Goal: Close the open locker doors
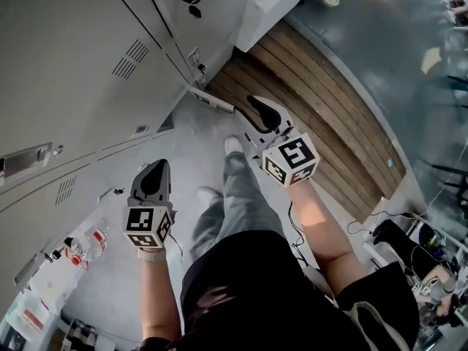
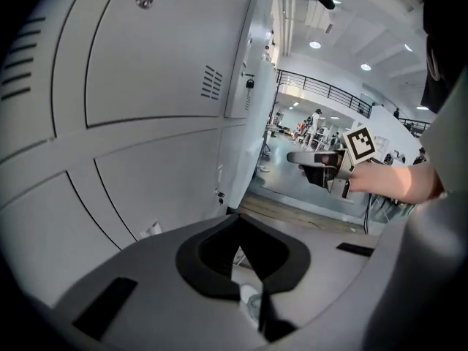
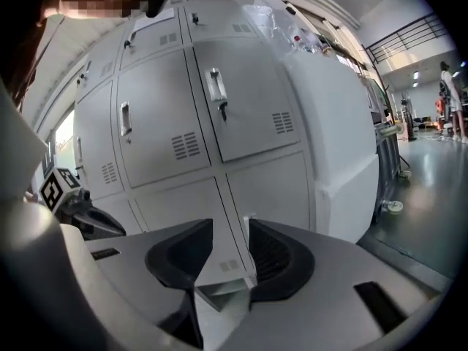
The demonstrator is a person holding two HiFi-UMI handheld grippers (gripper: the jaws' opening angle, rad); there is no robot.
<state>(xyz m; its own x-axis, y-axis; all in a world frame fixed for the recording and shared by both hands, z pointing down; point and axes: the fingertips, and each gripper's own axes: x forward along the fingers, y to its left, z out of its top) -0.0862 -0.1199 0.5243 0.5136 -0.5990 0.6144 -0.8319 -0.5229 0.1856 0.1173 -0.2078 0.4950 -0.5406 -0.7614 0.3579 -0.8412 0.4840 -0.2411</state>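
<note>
The ajar low locker door juts out over the floor just ahead of the right gripper, whose jaws stand slightly parted and empty. The left gripper, jaws together, sits farther off.

Lockers common to all views

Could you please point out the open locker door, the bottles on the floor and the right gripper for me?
open locker door (image 1: 212, 99), head view, on its top edge seen from above.
bottles (image 1: 93, 238), head view, on the clear body of one bottle.
right gripper (image 1: 252, 102), head view, midway between its fingertips.
</note>
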